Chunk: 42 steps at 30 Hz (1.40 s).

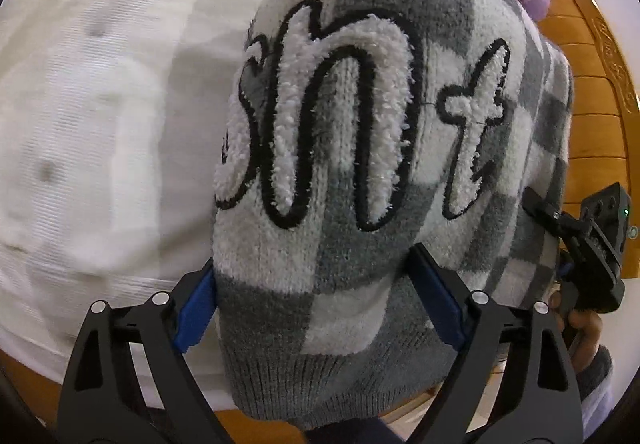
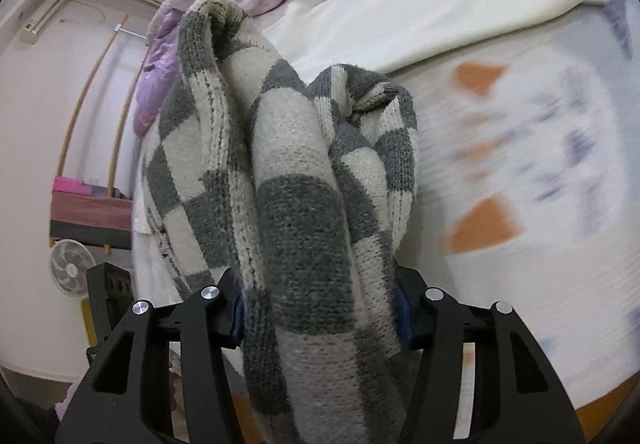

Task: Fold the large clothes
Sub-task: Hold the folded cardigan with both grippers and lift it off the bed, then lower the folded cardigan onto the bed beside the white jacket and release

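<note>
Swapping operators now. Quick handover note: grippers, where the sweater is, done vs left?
Left gripper: shut on the checkered sweater near its ribbed hem, lettered front facing the camera.
Right gripper: shut on a bunched stretch of the same sweater.
The sweater hangs between both grippers above the bed; background blur suggests it is in motion.
Done: picked up by both grippers.
Left: no fold shows yet. Probably lay it flat on the bed, then fold. The white cloth lies further up the bed.

Black skeletal hand-held gripper (image 1: pixel 314 308) frames, blue finger pads (image 1: pixel 196 308), silver pivot screws (image 1: pixel 161 299)
</note>
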Available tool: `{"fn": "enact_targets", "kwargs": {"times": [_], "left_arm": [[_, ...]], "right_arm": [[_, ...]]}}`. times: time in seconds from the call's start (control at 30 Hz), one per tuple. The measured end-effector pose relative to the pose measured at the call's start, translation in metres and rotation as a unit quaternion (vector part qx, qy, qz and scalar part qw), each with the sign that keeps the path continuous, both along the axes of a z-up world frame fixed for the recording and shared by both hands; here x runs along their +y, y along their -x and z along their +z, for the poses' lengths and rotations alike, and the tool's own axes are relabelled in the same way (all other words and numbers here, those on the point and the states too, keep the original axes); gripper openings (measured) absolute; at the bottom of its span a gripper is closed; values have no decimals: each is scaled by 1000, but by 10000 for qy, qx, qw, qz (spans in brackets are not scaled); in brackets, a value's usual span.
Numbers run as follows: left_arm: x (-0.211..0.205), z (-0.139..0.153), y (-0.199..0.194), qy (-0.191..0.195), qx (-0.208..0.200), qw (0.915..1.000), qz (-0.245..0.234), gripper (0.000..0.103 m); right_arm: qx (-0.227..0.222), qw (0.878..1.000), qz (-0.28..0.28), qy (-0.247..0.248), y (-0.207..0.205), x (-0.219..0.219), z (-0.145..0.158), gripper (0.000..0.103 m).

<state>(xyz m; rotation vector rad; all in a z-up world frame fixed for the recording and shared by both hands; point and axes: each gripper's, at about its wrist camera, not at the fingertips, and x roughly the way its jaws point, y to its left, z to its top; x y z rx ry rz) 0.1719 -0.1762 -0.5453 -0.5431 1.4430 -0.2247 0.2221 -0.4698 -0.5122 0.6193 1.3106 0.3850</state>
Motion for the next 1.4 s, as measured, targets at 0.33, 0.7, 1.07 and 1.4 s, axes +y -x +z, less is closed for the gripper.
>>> {"fn": "enact_targets", "kwargs": {"times": [0.33, 0.7, 1.07, 1.4], "left_arm": [[-184, -21, -39, 219, 86, 9976, -652, 85], [-228, -18, -39, 52, -66, 9961, -876, 85], [-160, 20, 0, -143, -20, 9995, -276, 90], [-76, 82, 28, -1346, -429, 9898, -183, 92]], "right_arm": [[463, 9960, -443, 624, 18, -179, -17, 51], [531, 9897, -605, 1187, 18, -229, -35, 40], [706, 9439, -181, 3221, 35, -185, 19, 64], [137, 9589, 502, 2790, 45, -45, 89, 72]]}}
